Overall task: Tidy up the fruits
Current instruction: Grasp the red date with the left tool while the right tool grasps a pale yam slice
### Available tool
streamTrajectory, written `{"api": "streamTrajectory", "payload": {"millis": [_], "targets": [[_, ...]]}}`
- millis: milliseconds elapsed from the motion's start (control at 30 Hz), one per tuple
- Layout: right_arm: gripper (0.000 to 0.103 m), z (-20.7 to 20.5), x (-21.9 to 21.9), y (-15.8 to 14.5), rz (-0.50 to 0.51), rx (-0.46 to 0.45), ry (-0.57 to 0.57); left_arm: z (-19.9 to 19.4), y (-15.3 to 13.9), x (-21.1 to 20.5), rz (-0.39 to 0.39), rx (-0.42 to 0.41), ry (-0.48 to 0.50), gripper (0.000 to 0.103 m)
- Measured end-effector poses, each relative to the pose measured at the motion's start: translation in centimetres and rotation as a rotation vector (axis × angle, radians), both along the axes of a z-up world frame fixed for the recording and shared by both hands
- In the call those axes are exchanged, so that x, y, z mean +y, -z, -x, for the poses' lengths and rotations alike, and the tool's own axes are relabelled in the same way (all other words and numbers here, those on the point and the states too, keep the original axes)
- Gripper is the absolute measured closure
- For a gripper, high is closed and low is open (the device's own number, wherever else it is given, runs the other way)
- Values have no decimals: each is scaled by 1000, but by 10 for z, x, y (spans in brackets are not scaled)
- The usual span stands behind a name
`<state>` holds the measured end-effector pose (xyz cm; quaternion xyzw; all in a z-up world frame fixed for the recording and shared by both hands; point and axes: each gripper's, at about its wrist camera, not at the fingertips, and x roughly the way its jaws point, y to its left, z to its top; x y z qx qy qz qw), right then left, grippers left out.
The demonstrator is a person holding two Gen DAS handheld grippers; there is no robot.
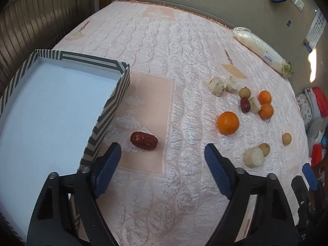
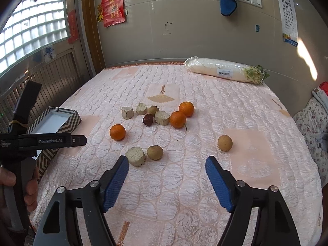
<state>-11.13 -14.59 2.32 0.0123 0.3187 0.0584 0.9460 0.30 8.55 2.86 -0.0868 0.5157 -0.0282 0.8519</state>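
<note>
The left hand-held gripper [image 1: 162, 151] hangs wide and empty over the bed [image 1: 164, 51], a red date [image 1: 144, 140] just beyond its fingertips beside the empty striped box [image 1: 110, 100]. The right hand-held gripper [image 2: 167, 163] gapes too, empty, near a longan [image 2: 155, 152] and pale chunk [image 2: 136, 156]. Oranges [image 2: 117, 132] lie farther off; a wrapped radish [image 2: 223, 69] lies at the far edge.

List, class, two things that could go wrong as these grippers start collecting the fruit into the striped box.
The red date lies close to the striped box; the open left gripper might bump the wall while closing. The longan touches a pale cut chunk, so the right gripper may nudge or grab both.
</note>
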Motion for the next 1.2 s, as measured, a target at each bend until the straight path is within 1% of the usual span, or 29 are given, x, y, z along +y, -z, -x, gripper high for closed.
{"api": "streamTrajectory", "payload": {"millis": [33, 67, 133, 167, 200, 233, 267, 367, 400, 600, 733, 867, 1000, 1033, 1133, 1200], "targets": [[39, -1, 0, 1, -6, 8, -6, -2, 2, 0, 1, 8, 5, 25], [40, -3, 0, 2, -11, 16, -11, -3, 4, 0, -3, 13, 8, 29], [42, -6, 1, 5, -12, 23, -13, -4, 5, -1, -35, 7, 10, 38], [43, -7, 1, 6, -12, 25, -15, -5, 5, -2, -47, 2, 13, 53], [46, -8, 2, 7, -14, 29, -20, -6, 5, -1, -37, 9, 19, 67], [46, -8, 2, 7, -18, 30, -24, -8, 7, 1, -22, 22, 23, 71], [47, -9, 2, 7, -19, 31, -28, -9, 8, 0, -15, 29, 29, 73], [48, -12, 2, 11, -21, 38, -35, -7, 8, -4, -47, 19, 41, 74], [48, -13, 2, 12, -27, 43, -41, -6, 8, -5, -46, 18, 42, 74], [48, -26, 5, 28, -80, 81, -107, -6, 5, -1, -25, 15, 37, 74], [46, -35, 17, 35, -65, 75, -143, -10, 3, 3, -5, 29, 21, 74], [46, -43, 30, 43, -30, 110, -166, -7, -1, 5, -3, 23, 17, 74], [46, -47, 36, 50, -65, 159, -196, -4, -3, 5, -2, 18, 23, 74], [46, -49, 37, 50, -68, 160, -195, -3, -3, 4, -1, 17, 26, 74], [46, -56, 39, 52, -39, 150, -139, -2, -5, 6, 6, 19, 28, 74], [46, -61, 41, 52, -32, 142, -133, -2, -6, 7, 10, 19, 26, 74]]}}
